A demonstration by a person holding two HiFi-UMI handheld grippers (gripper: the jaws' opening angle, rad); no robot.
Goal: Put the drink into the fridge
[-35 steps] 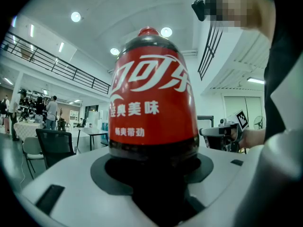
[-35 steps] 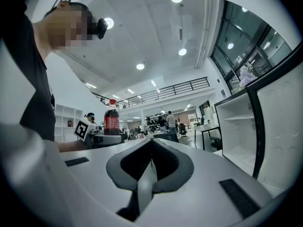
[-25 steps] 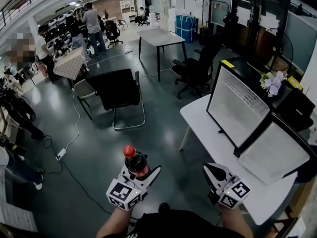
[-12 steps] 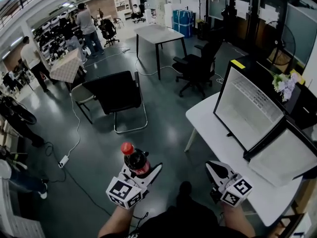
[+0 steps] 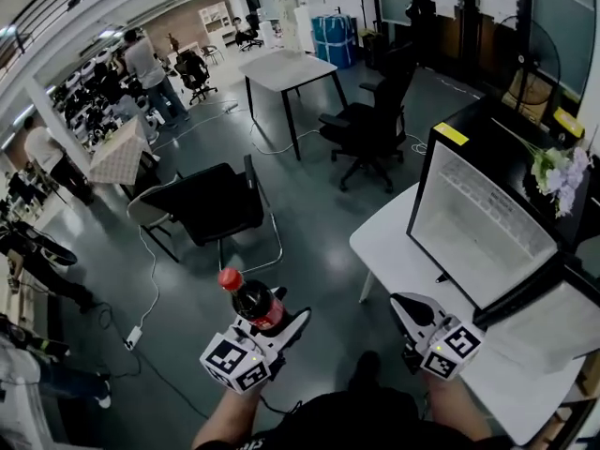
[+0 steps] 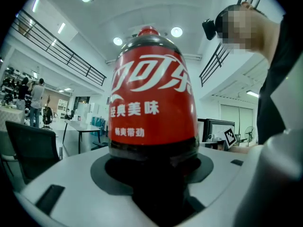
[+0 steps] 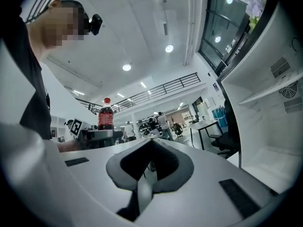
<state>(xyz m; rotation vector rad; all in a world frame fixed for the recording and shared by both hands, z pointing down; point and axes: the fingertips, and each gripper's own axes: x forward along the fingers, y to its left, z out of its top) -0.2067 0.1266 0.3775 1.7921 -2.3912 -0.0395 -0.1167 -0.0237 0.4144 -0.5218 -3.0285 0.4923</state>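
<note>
L claw [image 5: 270, 326] pinching cola bottle [image 5: 251, 302] low on its body, red cap pointing away from claw; bottle held over the floor, left of white counter [image 5: 389, 242]. R claw [image 5: 410, 309] pressed together, nothing betw. jaws, near counter edge. Fridge [image 5: 483, 223] on counter, door open, apart from bottle.

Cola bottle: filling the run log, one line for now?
left tool: shut on cola bottle | right tool: shut, empty | fridge: open, bottle not inside
</note>
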